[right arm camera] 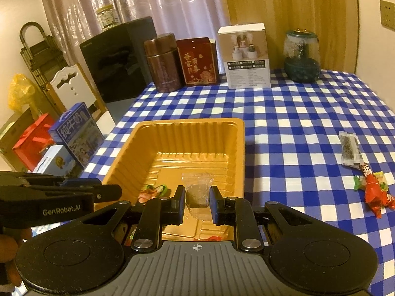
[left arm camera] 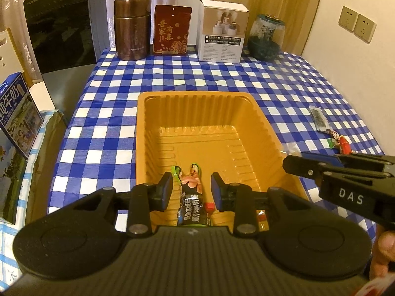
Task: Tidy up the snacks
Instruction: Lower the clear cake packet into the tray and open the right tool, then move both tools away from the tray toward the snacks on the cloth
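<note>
I hold both claws over the ribbed orange plastic tray [left arm camera: 251,133] at the tabletop's near edge. The left claw [left arm camera: 191,191] is spread around a released black snack packet [left arm camera: 193,206]; the right claw [right arm camera: 197,203] pinches a clear plastic-wrapped snack [right arm camera: 197,192]. Next, I judge, the right claw must part, then fetch the red-wrapped candies [right arm camera: 375,192] near the right edge.

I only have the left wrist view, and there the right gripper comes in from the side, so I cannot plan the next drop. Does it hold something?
Observer: Yes. In the right wrist view the right gripper is shut on a clear packet with dark contents.
Operator: Is it over the tray?
Observer: Yes, the packet hangs over the near end of the orange tray.
Operator: Which snacks remain on the cloth? My view cuts them.
Observer: A dark packet, and just nearer than it one small heap of red and green wrapped snacks, all in full view here.
</note>
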`<state>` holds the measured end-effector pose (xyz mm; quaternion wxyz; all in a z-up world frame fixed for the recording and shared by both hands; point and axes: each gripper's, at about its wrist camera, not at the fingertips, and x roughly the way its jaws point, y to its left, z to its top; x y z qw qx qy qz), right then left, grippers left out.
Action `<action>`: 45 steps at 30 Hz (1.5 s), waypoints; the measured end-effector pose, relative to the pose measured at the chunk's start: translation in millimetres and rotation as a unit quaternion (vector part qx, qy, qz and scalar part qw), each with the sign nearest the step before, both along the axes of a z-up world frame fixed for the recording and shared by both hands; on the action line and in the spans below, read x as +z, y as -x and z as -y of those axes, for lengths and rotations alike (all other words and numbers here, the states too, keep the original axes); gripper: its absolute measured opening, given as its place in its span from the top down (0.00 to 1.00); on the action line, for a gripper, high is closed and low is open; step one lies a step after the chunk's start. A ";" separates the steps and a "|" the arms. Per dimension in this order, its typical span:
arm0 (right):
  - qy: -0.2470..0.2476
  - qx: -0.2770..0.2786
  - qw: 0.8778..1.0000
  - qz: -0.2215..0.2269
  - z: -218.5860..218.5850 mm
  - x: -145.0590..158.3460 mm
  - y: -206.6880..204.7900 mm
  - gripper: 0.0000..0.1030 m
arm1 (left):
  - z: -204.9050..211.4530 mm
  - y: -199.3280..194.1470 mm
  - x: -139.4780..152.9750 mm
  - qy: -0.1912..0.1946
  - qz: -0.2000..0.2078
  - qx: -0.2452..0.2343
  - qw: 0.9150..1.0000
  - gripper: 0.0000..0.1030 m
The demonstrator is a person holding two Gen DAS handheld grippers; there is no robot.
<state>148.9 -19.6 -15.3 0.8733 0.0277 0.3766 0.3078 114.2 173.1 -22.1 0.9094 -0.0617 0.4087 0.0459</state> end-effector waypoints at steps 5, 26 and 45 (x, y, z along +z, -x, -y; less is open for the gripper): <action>-0.006 0.006 1.000 0.001 -5.7 4.0 -0.1 0.79 | -3.3 3.1 1.3 0.002 0.001 0.001 1.000 0.71; -0.061 -0.021 0.997 -0.034 6.6 0.1 -11.7 0.46 | -13.1 10.7 2.0 0.009 0.006 0.016 1.000 0.71; -0.051 -0.097 0.994 -0.029 93.8 12.4 27.4 0.46 | 29.4 32.3 29.6 0.013 0.025 -0.001 1.000 0.66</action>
